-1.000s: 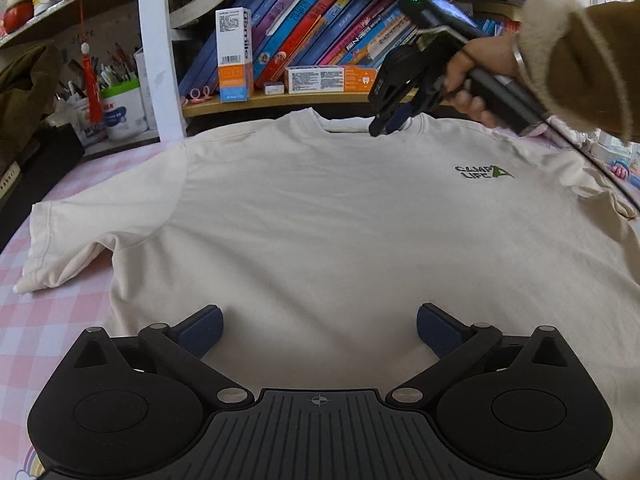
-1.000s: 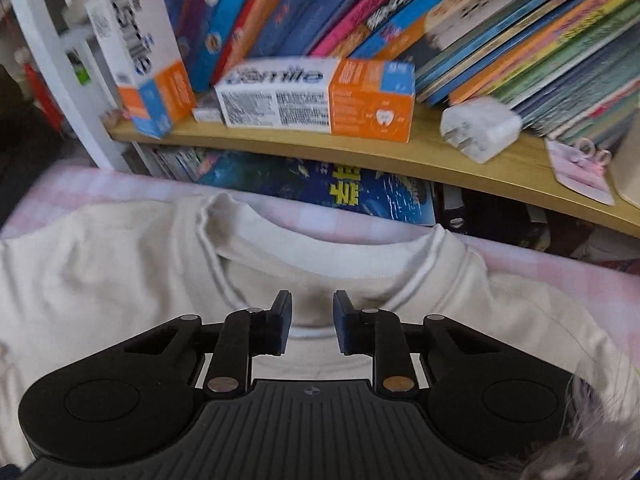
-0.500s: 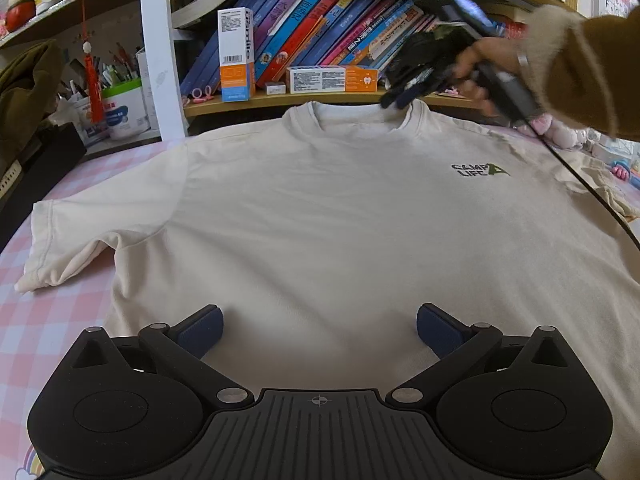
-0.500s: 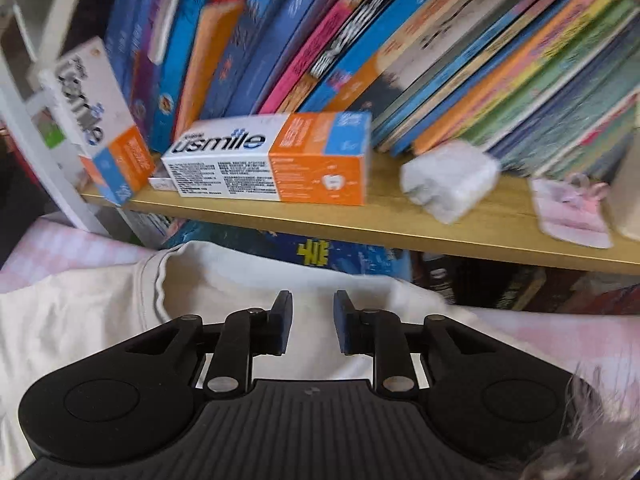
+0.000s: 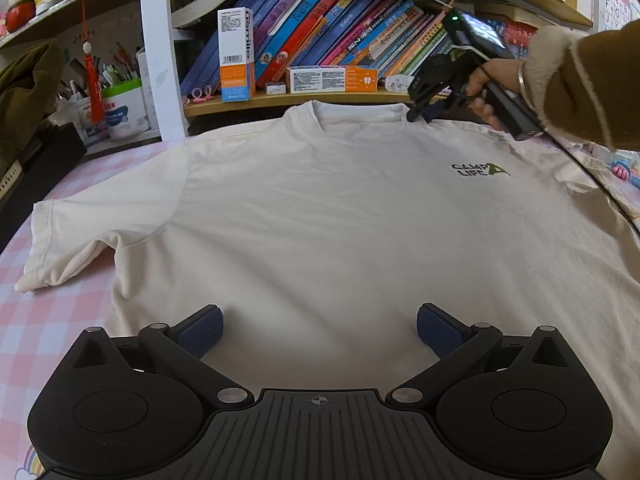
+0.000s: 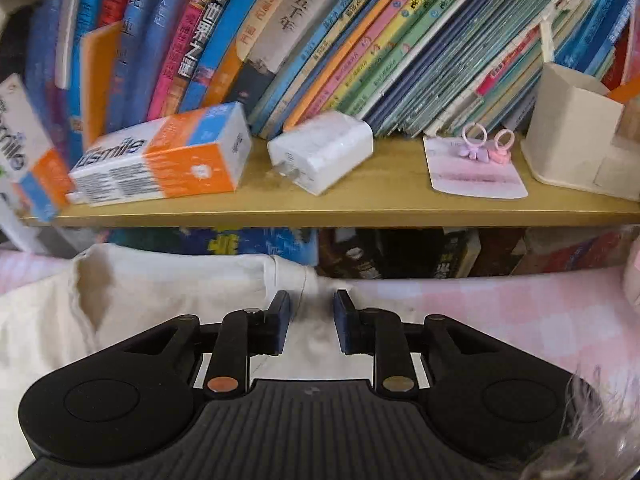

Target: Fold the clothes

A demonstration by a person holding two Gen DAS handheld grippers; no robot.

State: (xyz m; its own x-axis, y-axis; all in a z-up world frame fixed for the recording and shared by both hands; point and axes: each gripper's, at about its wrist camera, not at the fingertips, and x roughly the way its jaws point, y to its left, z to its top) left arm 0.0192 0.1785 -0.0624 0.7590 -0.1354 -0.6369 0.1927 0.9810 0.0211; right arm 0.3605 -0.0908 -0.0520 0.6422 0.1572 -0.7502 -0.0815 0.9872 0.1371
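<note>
My right tool (image 6: 310, 306) narrowly parted astride the shirt (image 5: 320, 216) collar's right end, left tool (image 5: 319, 326) spread wide over its hem

The shirt (image 5: 320, 216) lies flat on the worktop (image 5: 52, 320) ahead of the left gripper (image 5: 319, 330). The right gripper (image 6: 309, 322) is at the collar's right end; the shelf (image 6: 360, 208) stands beyond, carrying books (image 6: 320, 40).

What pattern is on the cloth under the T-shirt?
Pink and white checks on the cloth under the cream T-shirt, clearest in the left wrist view.
</note>
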